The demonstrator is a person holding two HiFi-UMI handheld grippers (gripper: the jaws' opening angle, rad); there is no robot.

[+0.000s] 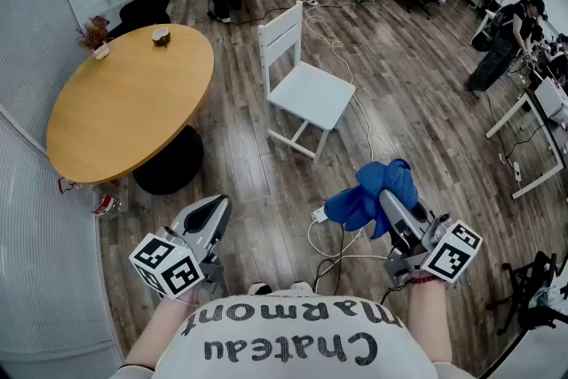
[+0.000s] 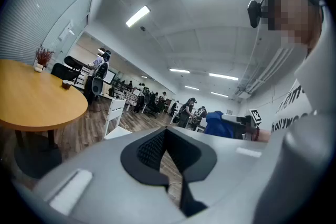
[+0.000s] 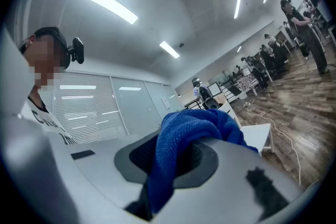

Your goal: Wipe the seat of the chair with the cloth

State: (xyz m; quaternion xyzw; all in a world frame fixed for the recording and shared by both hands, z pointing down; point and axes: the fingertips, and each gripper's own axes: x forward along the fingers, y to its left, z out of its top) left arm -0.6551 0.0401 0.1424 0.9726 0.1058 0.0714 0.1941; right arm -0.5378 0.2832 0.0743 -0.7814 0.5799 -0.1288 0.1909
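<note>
The left gripper [image 1: 211, 213] was at seven o'clock, its jaws pressed together on nothing. The white chair seat [image 1: 312, 95] stood at twelve o'clock, well apart from both. The right gripper [image 1: 390, 207], at five o'clock, pinched the blue cloth [image 1: 366, 198]. I think the person should step close, lay the cloth flat, and rub every corner.

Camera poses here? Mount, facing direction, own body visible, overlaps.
Head view: on the person's head, facing steeply down at white chair, round table; shows shirt, left gripper, right gripper holding blue cloth.
Left gripper view: rides left gripper, facing along empty jaws toward table, chair; shirt at right.
Right gripper view: rides right gripper, tilted up along jaws clamping cloth; shirt at left.
Shared: all three show the chair.
</note>
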